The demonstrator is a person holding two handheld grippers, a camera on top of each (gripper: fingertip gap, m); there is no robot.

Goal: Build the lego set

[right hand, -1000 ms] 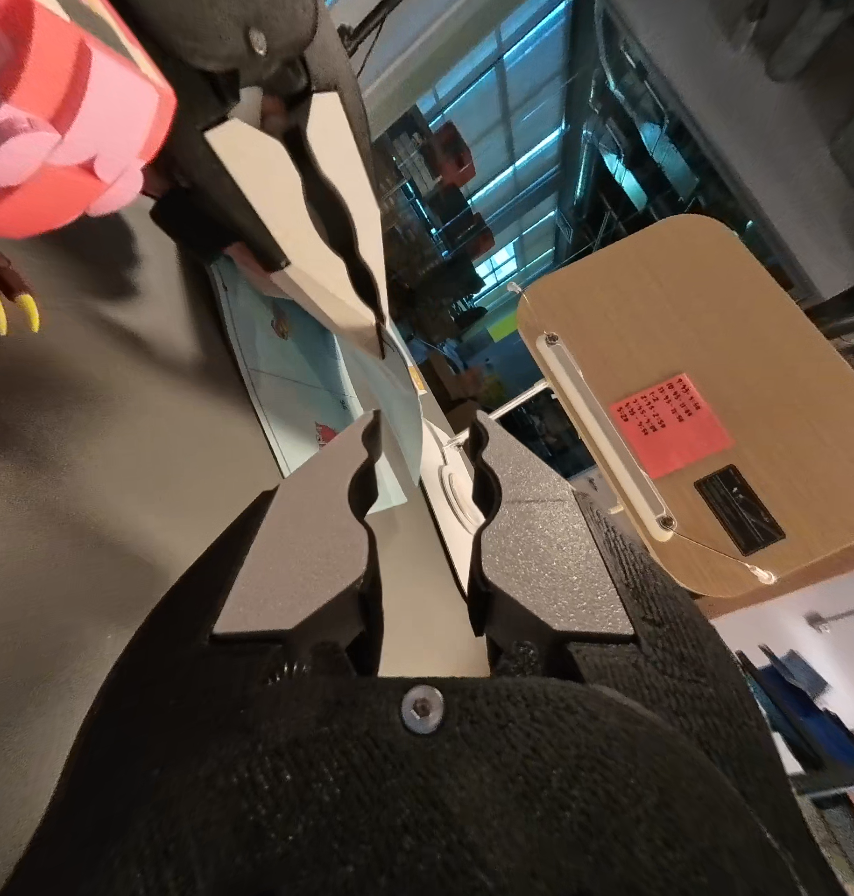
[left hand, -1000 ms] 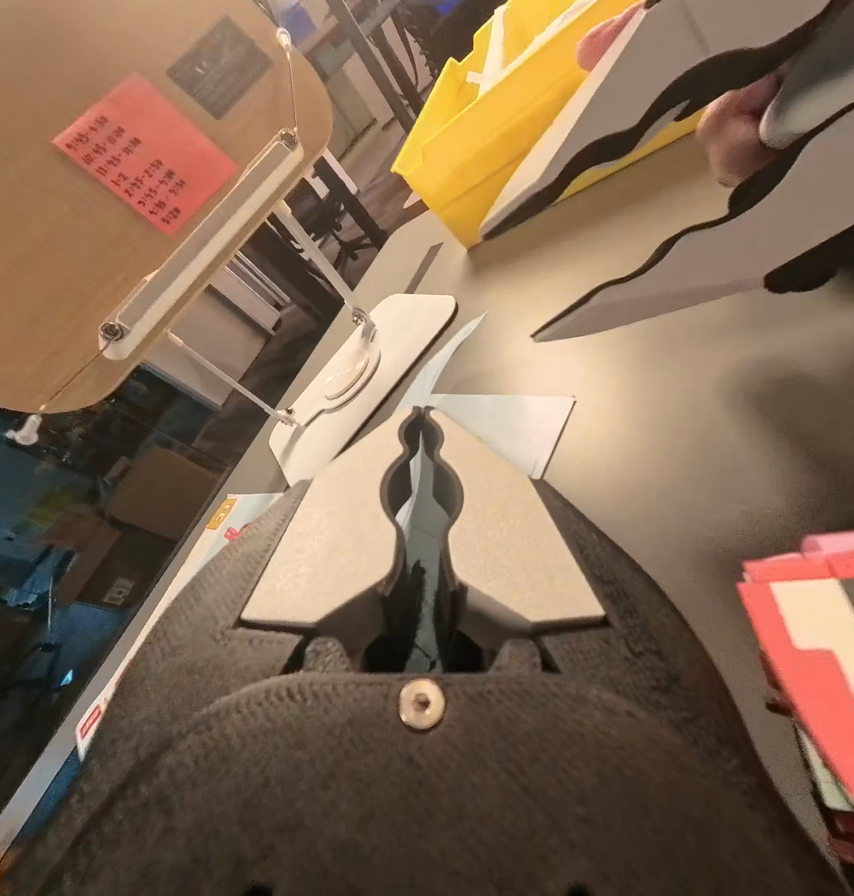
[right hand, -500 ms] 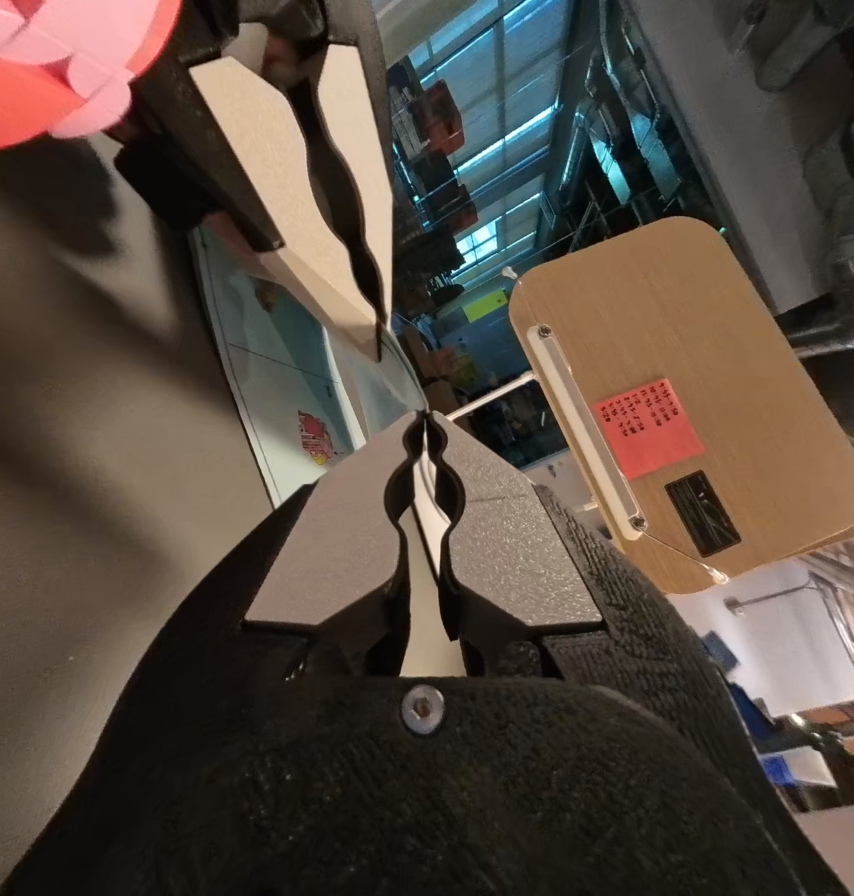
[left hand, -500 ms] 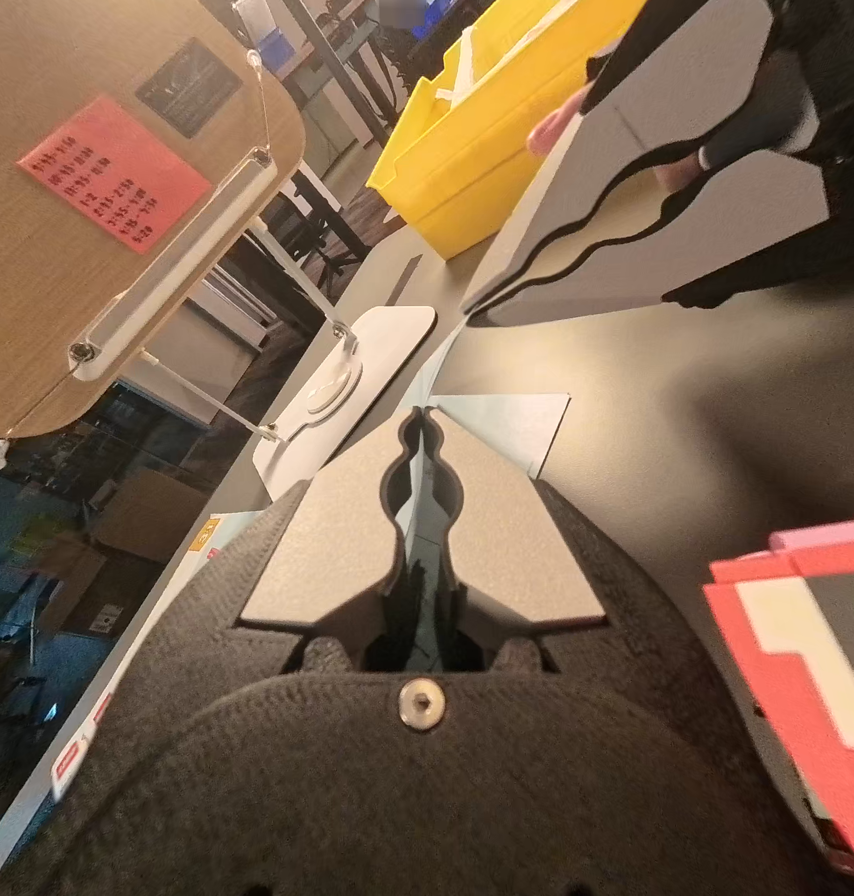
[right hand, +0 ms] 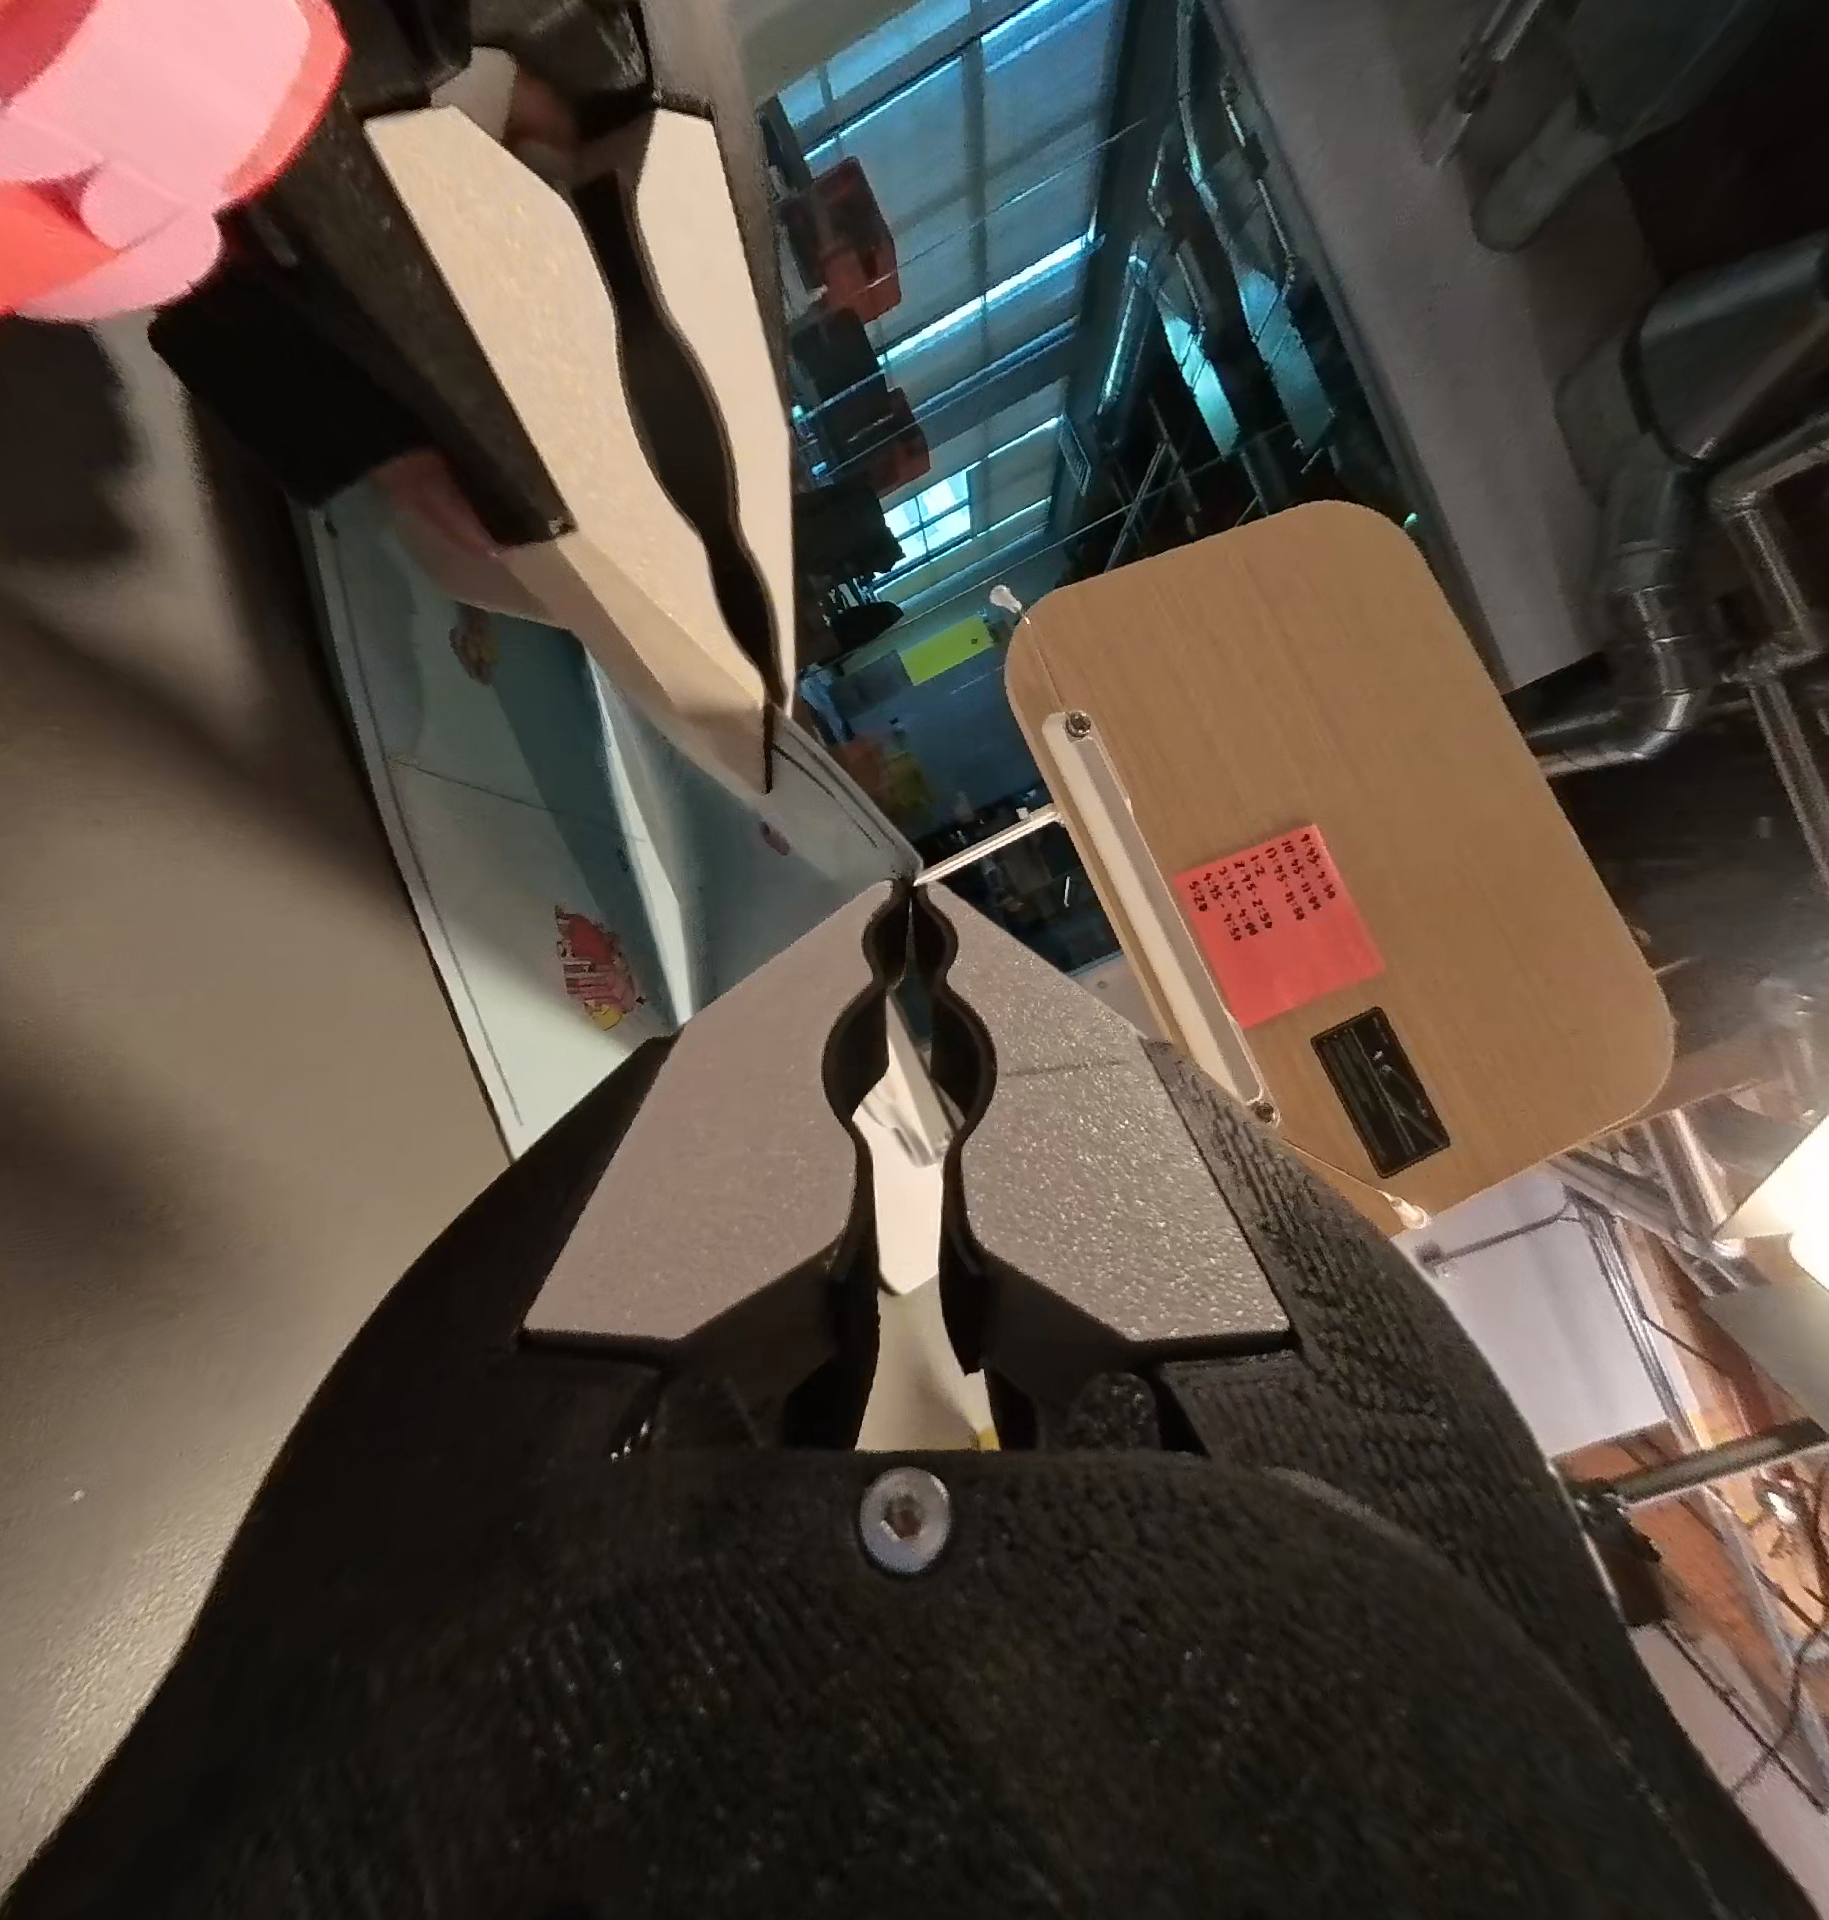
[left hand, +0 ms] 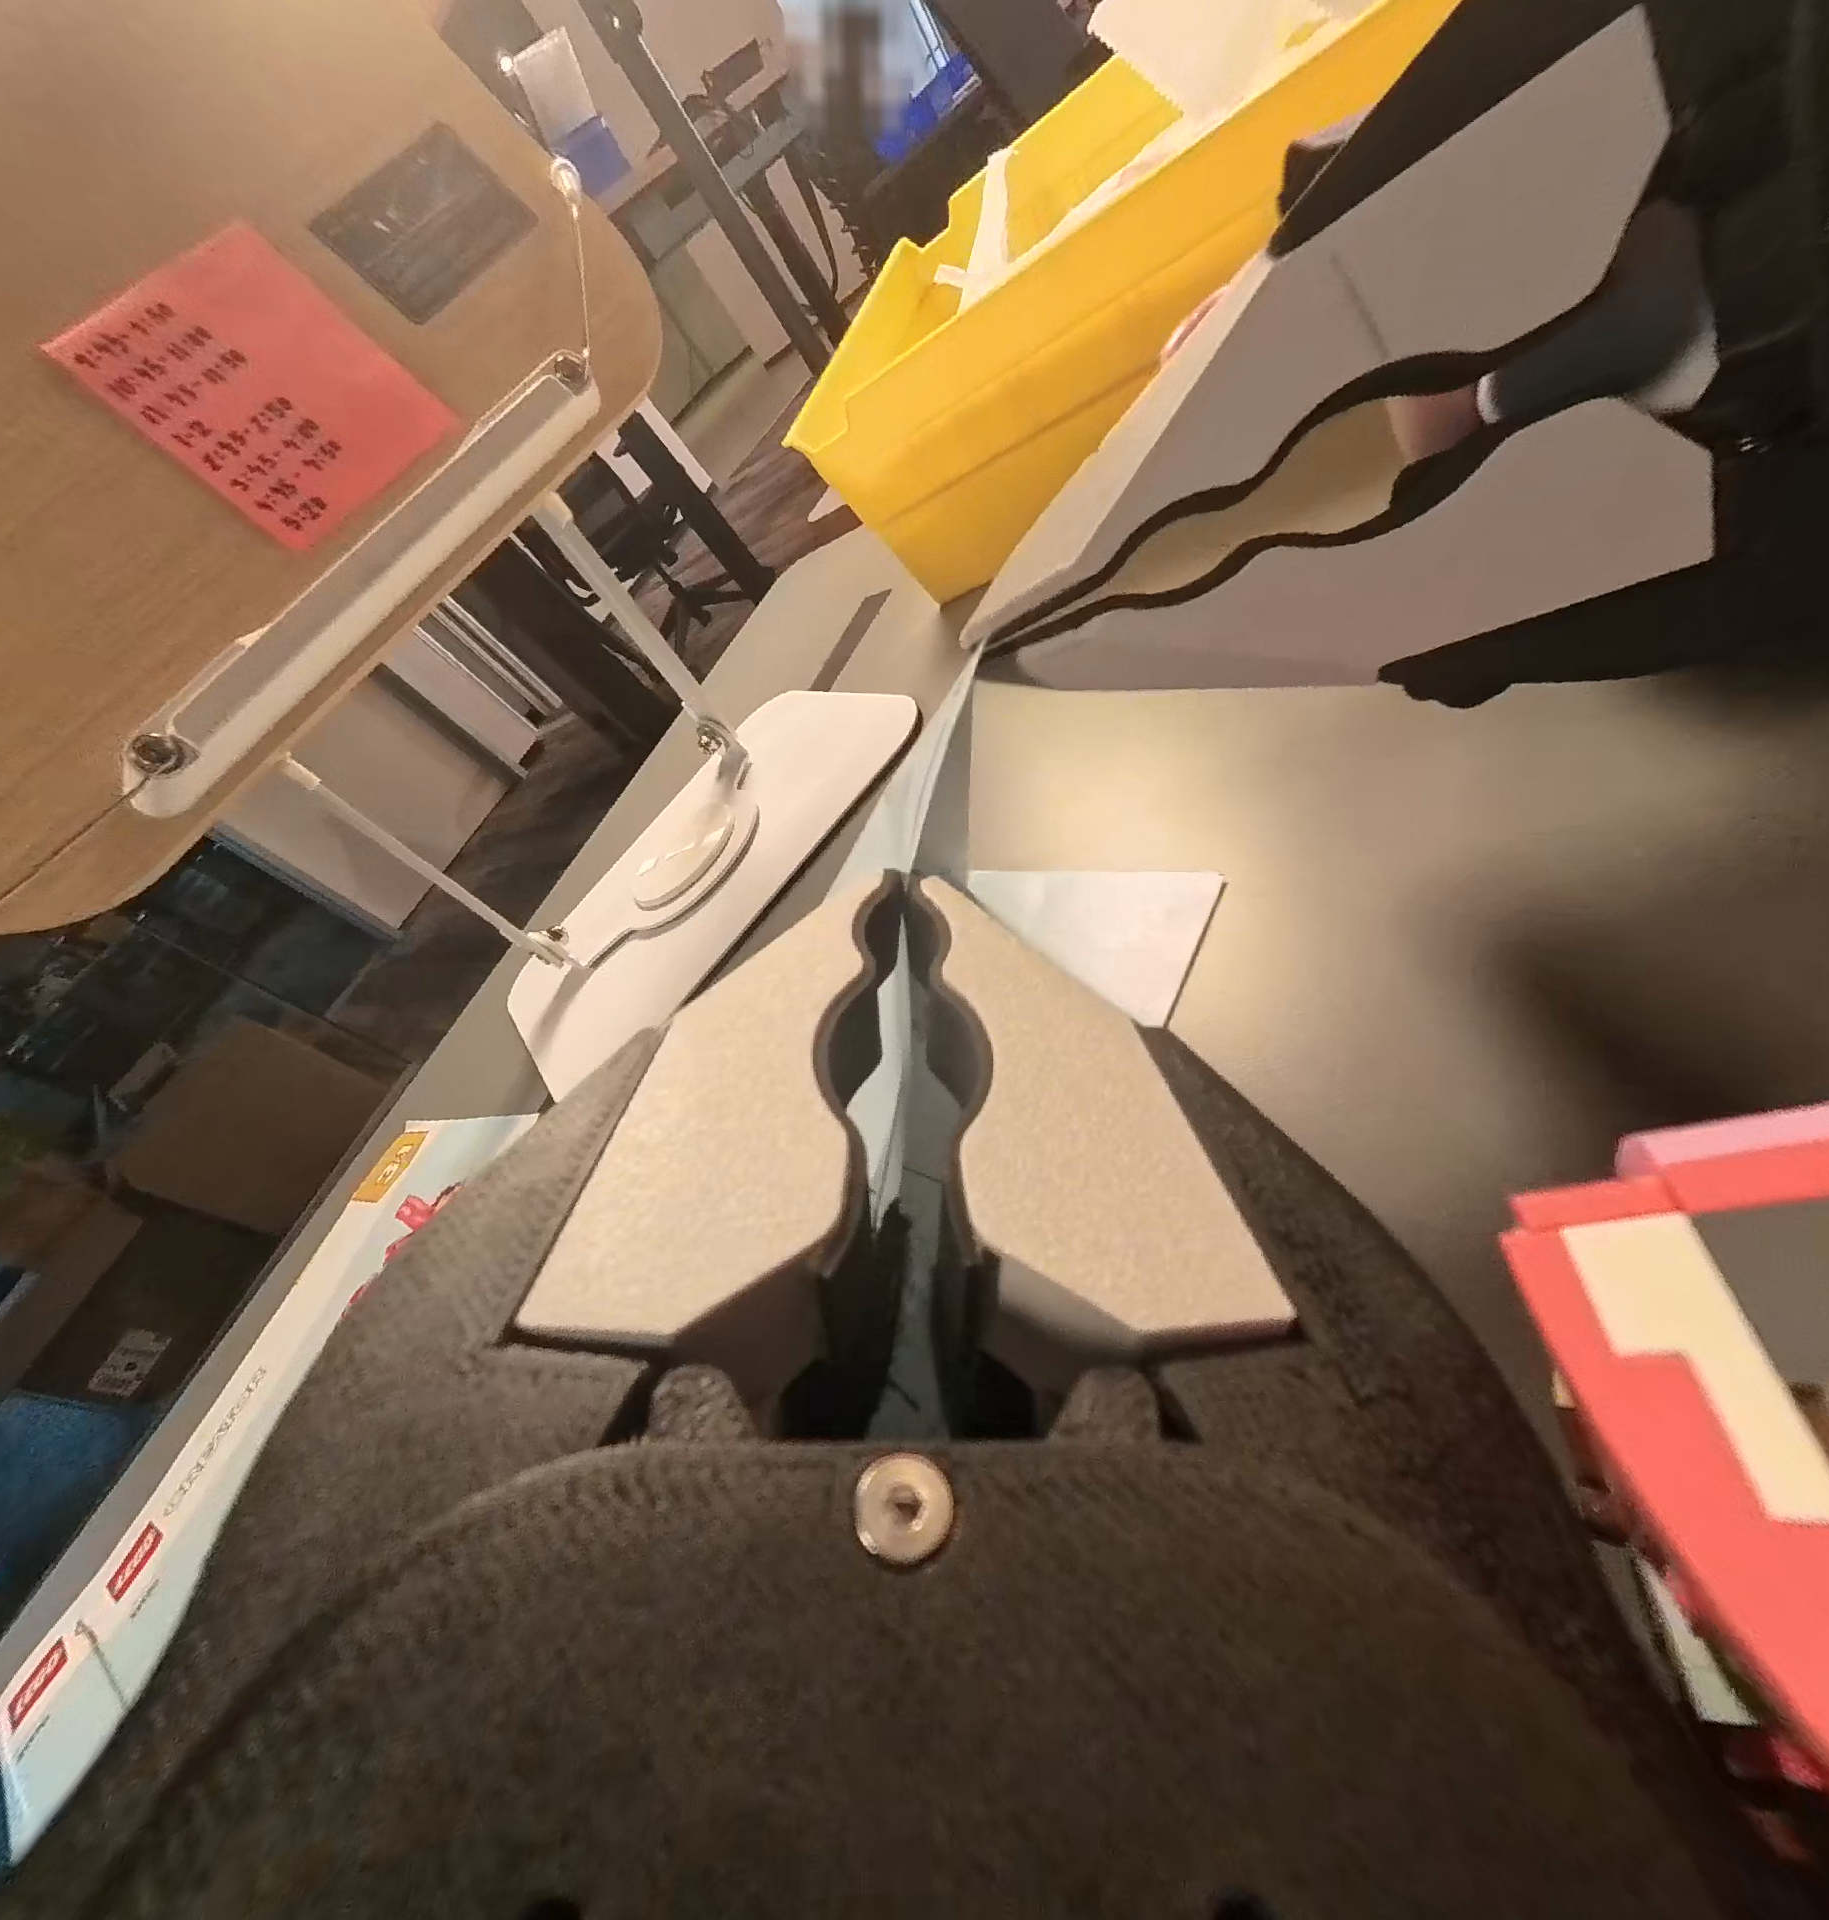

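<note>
A pale blue booklet (right hand: 494,810) lies open on the dark table (left hand: 1409,883). One page (left hand: 941,790) is lifted off it and stands on edge. My left gripper (left hand: 908,883) is shut on this page, which runs on down between its fingers. My right gripper (right hand: 905,883) is shut on the page's far corner (right hand: 868,842). In the left wrist view the right gripper (left hand: 983,639) comes in from the upper right and meets the page's top. In the right wrist view the left gripper (right hand: 770,748) grips the same page just beyond my tips.
A wooden board (left hand: 214,468) with a pink note stands on a white stand base (left hand: 744,831) at the table's left edge. A yellow bin (left hand: 993,395) sits behind. A red and pink block model (left hand: 1720,1351) is close on the right. A hand holds each gripper. The grippers are tip to tip, or close to it.
My right gripper was open around the page's edge a second ago and has shut on it. The two grippers have drawn closer. The left gripper stayed shut on the page.
</note>
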